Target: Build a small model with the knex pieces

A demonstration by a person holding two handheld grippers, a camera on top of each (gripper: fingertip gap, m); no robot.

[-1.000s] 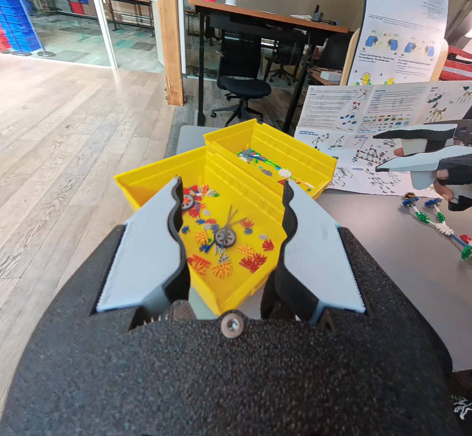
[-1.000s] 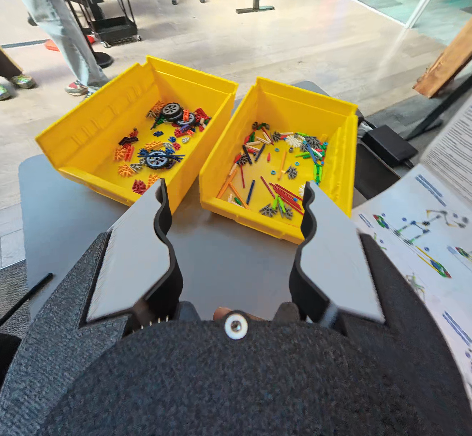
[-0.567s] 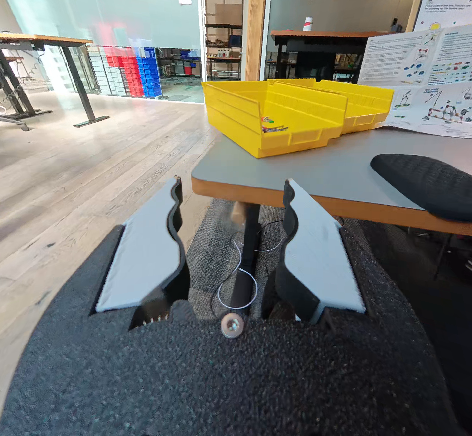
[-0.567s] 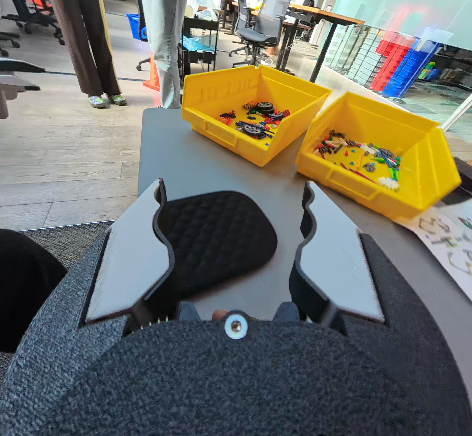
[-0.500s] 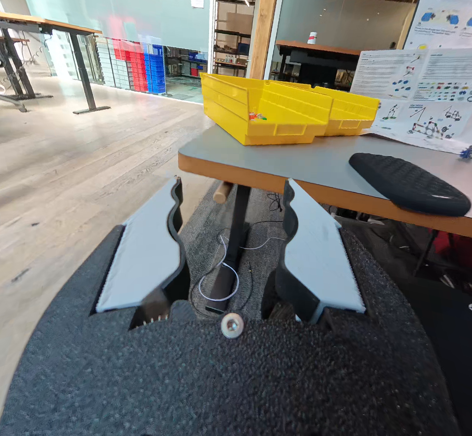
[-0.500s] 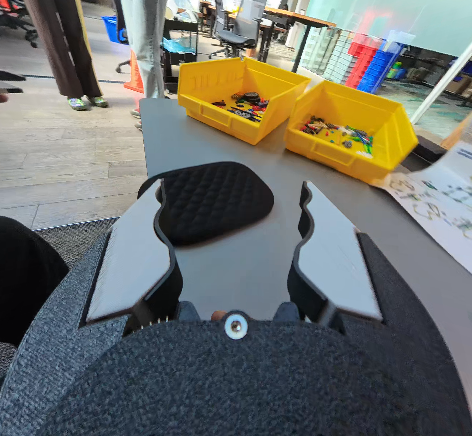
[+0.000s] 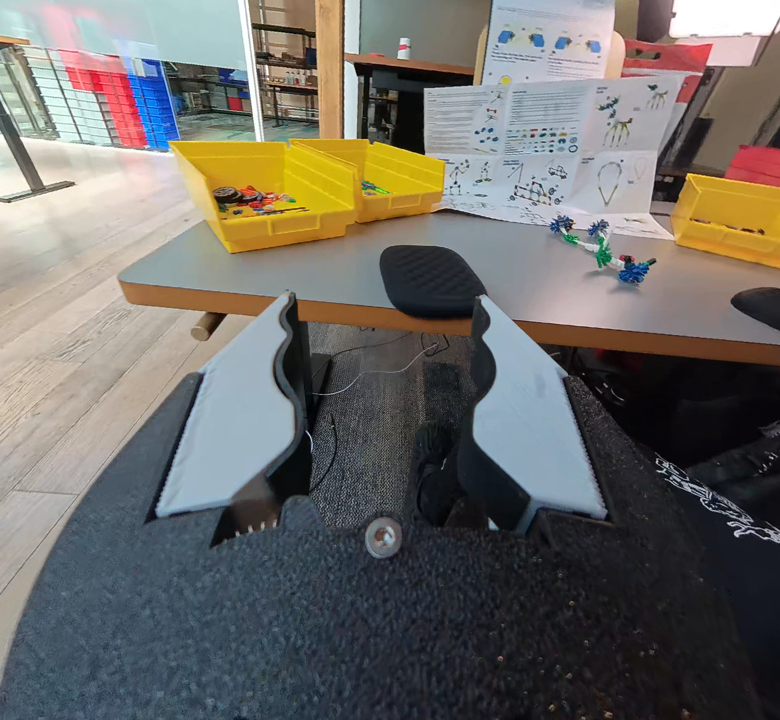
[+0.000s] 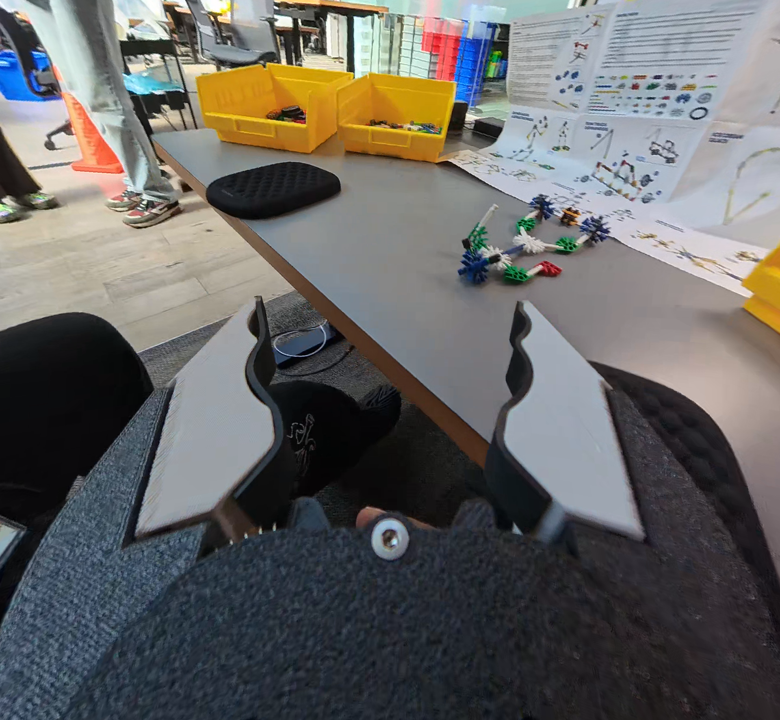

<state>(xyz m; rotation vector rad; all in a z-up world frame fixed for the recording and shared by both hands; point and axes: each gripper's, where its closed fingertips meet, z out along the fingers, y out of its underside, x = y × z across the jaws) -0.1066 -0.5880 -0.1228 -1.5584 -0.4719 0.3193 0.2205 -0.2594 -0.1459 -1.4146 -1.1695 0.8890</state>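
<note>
Both claws are held below and in front of the desk edge, released, nothing gripped: left claw nearest the black pad, right claw nearest the desk edge. The rod-and-connector model lies on the desk, apart from both. A risk is judged: if raised carelessly, a claw could knock the desk edge or the model. Standing persons' legs are shown only in right view; the third yellow bin is seen whole only in left view, w/ two yellow bins in both.
</note>
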